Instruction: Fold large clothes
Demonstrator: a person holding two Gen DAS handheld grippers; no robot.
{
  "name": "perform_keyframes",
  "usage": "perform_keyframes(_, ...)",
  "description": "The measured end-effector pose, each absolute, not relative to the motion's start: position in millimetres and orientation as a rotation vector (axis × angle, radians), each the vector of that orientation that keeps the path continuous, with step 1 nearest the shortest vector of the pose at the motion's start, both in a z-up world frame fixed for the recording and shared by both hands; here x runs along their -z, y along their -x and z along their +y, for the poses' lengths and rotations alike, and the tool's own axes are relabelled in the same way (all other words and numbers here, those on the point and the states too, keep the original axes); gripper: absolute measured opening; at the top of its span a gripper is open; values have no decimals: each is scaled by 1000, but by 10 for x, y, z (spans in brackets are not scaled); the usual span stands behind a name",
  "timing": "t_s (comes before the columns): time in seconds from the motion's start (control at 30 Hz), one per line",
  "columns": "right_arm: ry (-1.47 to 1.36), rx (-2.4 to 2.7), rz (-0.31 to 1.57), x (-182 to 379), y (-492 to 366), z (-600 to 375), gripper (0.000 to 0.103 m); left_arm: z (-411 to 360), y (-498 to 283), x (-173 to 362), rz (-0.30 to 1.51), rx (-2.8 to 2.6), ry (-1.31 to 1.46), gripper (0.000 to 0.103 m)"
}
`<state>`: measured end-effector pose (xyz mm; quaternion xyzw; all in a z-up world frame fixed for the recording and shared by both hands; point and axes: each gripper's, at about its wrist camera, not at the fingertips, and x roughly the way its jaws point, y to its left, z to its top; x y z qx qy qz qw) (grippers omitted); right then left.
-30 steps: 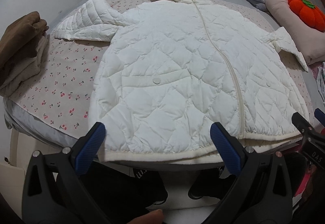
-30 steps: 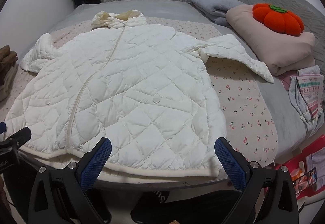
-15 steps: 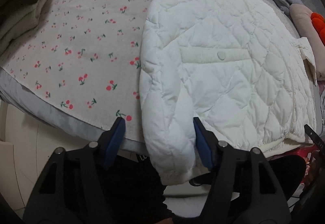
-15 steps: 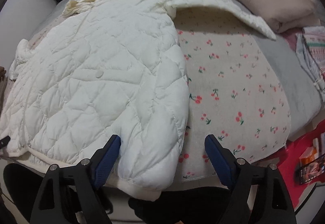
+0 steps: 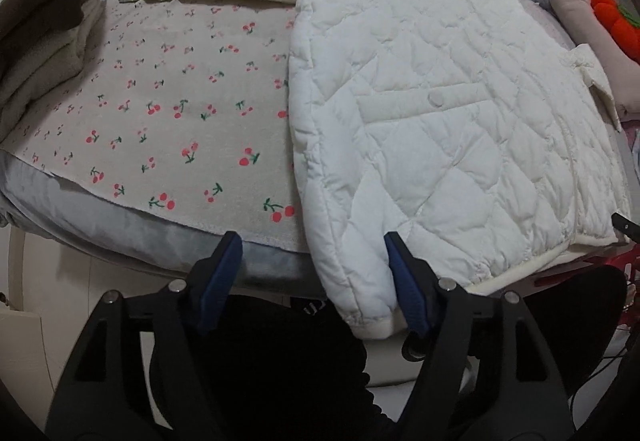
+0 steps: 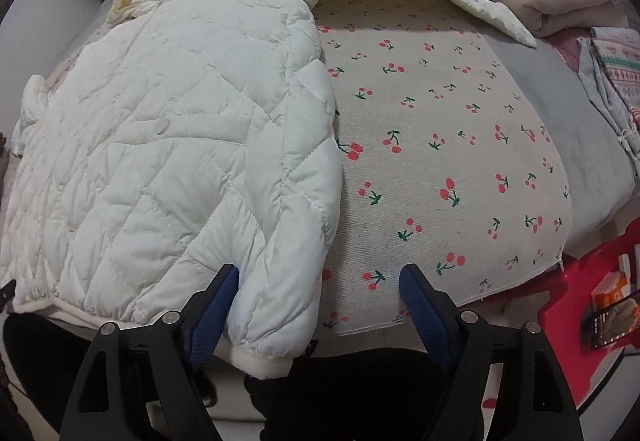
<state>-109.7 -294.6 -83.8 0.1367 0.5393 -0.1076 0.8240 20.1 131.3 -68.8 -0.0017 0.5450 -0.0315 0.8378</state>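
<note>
A white quilted hooded jacket [image 5: 440, 113] lies front up on a cherry-print cloth [image 5: 180, 113] on the bed, sleeves spread out; it also shows in the right wrist view [image 6: 160, 161]. My left gripper [image 5: 314, 281] is open, its blue fingers astride the jacket's lower left hem corner [image 5: 368, 313], which hangs over the bed edge. My right gripper [image 6: 320, 313] is open, astride the lower right hem corner [image 6: 268, 353]. The jaws are apart and the fabric sits loose between them.
Folded brown and beige clothes [image 5: 36, 41] lie at the left. A pink pillow with an orange pumpkin cushion [image 5: 616, 21] and grey bedding lie at the right. Folded patterned clothes [image 6: 612, 81] and a red box [image 6: 592, 301] are at the far right.
Both grippers moved outward from the hem's middle to the jacket's two bottom corners and closer in. The corners now lie between the open fingers. The jaws stayed open.
</note>
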Motion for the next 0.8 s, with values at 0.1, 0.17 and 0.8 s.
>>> perform_keyframes(0.1,-203,226,1080,607,1082,-2856,82,1266,-207,396,1063,79,17,73)
perform_keyframes(0.17,-141,236,1034,469,1002,-2790,83,1186,-250,214,1001,98,29,73)
perform_keyframes(0.8,-804,422,749,722,112,-5560,84,-45,-1283,245,996,364,-111,73)
